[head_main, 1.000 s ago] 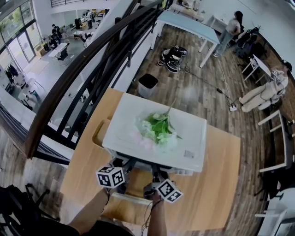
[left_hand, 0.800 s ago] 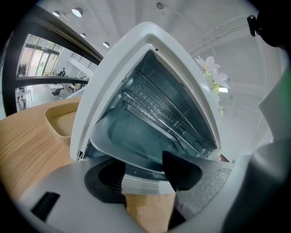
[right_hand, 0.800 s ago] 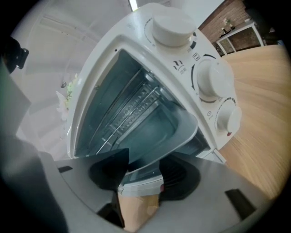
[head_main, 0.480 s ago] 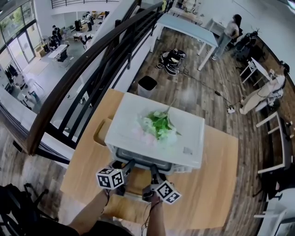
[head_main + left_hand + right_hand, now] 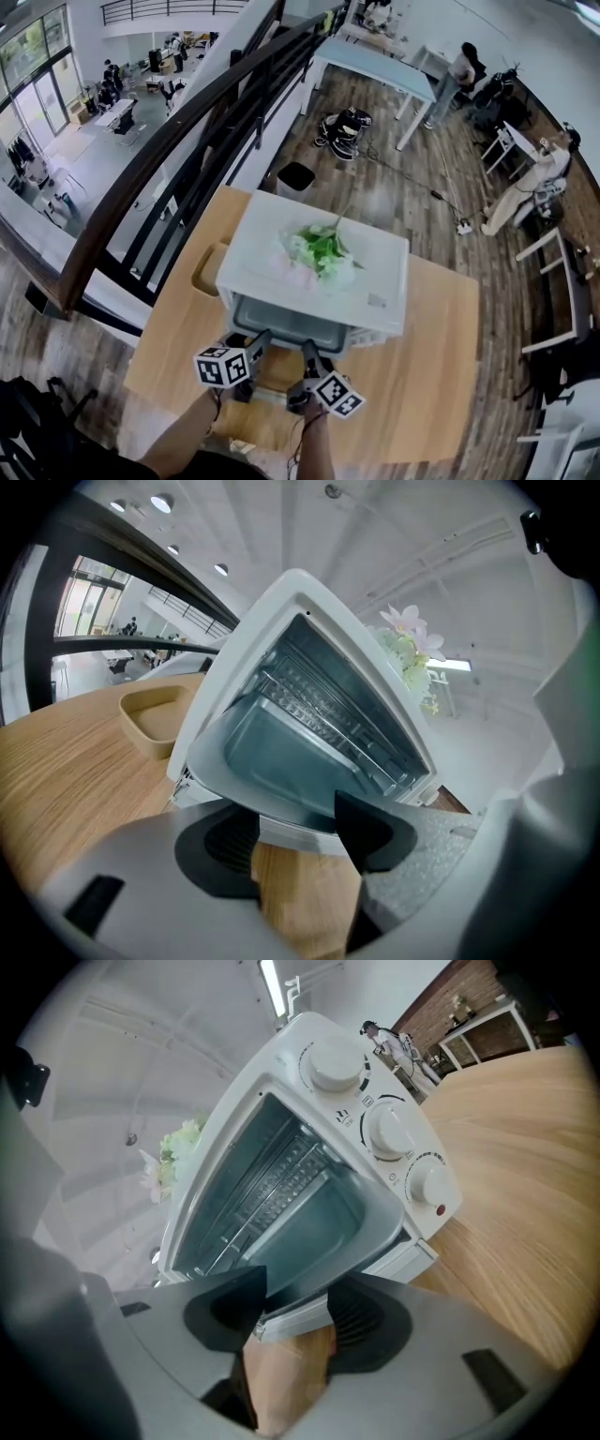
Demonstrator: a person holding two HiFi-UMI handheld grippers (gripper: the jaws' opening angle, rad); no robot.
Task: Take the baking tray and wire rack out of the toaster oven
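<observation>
The white toaster oven (image 5: 314, 291) stands open on the wooden table (image 5: 431, 356). A grey baking tray (image 5: 281, 761) sticks partway out of its mouth, seen from above as a grey tray (image 5: 286, 323). Inside, above the tray, sits the wire rack (image 5: 323, 714), seen also as a rack (image 5: 272, 1185). My left gripper (image 5: 258, 342) and right gripper (image 5: 309, 349) are side by side at the tray's front rim. Each has one pad over the rim and one under it, so the left gripper (image 5: 295, 836) and right gripper (image 5: 291, 1316) are shut on the rim.
Pale artificial flowers (image 5: 323, 248) lie on top of the oven. A tan dish (image 5: 208, 267) sits on the table left of it. Three white knobs (image 5: 389, 1133) line the oven's right side. A dark stair railing (image 5: 178, 159) runs past the table's left edge.
Both grippers have drawn back towards me, and the grey tray has come farther out of the oven with them.
</observation>
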